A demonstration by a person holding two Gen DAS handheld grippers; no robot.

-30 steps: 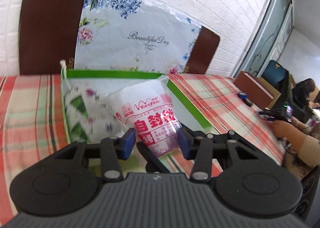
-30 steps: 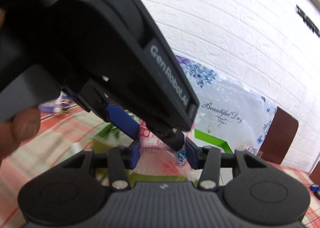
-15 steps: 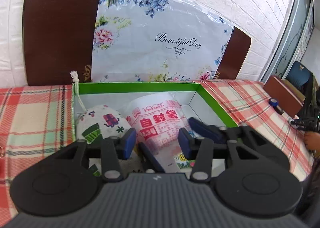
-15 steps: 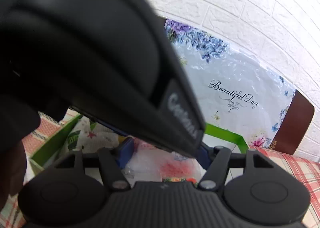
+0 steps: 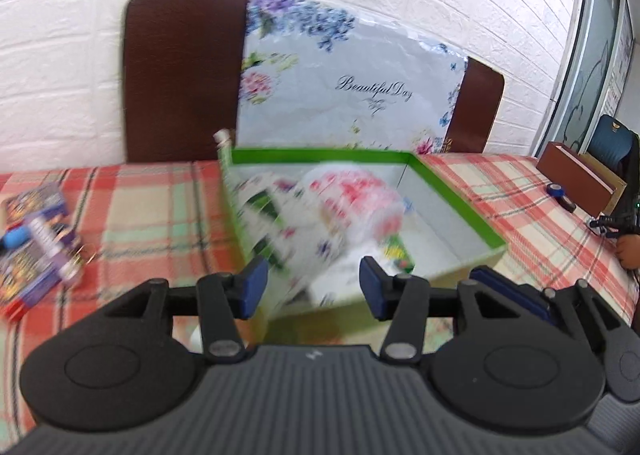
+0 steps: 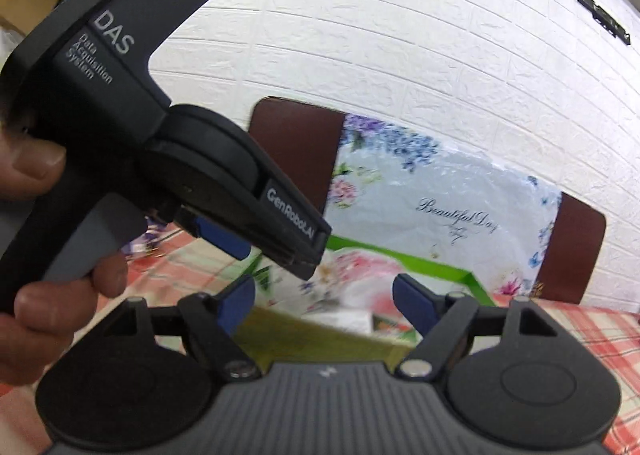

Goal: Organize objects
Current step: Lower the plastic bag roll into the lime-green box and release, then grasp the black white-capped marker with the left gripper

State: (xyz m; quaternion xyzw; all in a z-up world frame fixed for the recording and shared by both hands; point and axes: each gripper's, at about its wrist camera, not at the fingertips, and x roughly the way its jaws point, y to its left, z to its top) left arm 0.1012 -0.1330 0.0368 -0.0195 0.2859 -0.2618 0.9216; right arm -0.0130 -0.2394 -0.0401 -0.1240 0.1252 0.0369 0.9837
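A green-rimmed white box [image 5: 456,207] stands on the plaid tablecloth and shows in the right wrist view too [image 6: 400,259]. In it lie a clear bag with red print [image 5: 352,195] and a white patterned pouch [image 5: 276,223], both blurred. My left gripper [image 5: 312,287] is open and empty, just in front of the box's near wall. My right gripper [image 6: 324,303] is open and empty, also short of the box. The left gripper's body [image 6: 192,175] crosses the right wrist view at left, held by a hand.
Purple card packs and a blue object [image 5: 36,239] lie on the cloth at left. A floral "Beautiful Day" bag [image 5: 352,91] leans on brown chair backs [image 5: 180,75] behind the box. A brown case [image 5: 576,179] and tape rolls lie at far right, by another person's hand.
Both grippers have pulled back from the box and opened wider. The bag with red print, earlier between the fingers, now lies in the box. The left view has swung left.
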